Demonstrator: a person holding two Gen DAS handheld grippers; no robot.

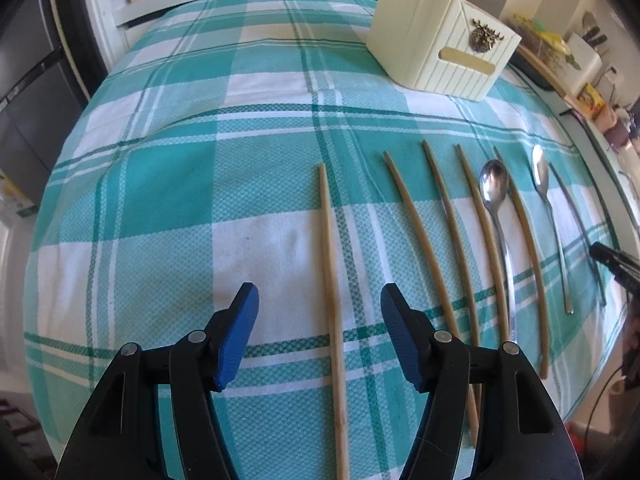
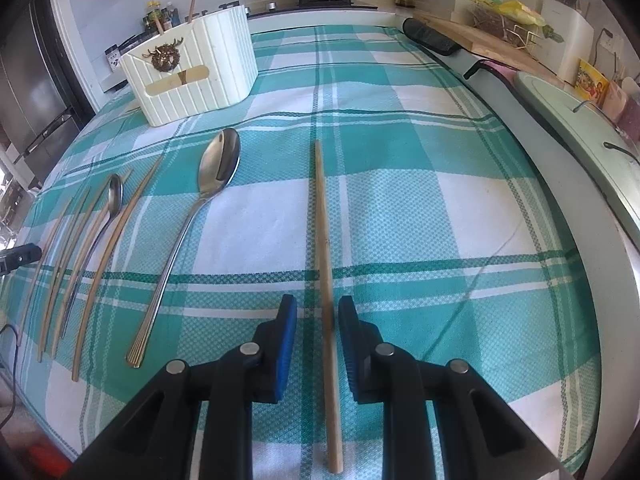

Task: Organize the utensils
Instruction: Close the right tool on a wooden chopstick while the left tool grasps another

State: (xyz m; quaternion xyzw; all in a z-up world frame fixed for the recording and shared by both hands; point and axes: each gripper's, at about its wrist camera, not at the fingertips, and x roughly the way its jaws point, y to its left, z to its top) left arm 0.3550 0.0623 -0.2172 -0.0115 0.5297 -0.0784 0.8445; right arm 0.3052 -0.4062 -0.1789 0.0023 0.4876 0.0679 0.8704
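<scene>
Right hand-held gripper (image 2: 318,310) straddles a chopstick (image 2: 323,240) on the worktop, pads spread, not pinching. Holder (image 2: 200,76) at ten o'clock. Risk: the thin stick rolls aside on closing.

Left hand-held gripper (image 1: 320,300) spread wide over another chopstick (image 1: 330,264).

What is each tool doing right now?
Left tool: open, straddling a chopstick, holding nothing.
Right tool: open, around another chopstick, not gripping.

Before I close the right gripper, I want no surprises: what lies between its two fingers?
In the right wrist view, one wooden chopstick lies on the checked cloth between the open right gripper fingers, running lengthwise. Nothing else lies there.
</scene>
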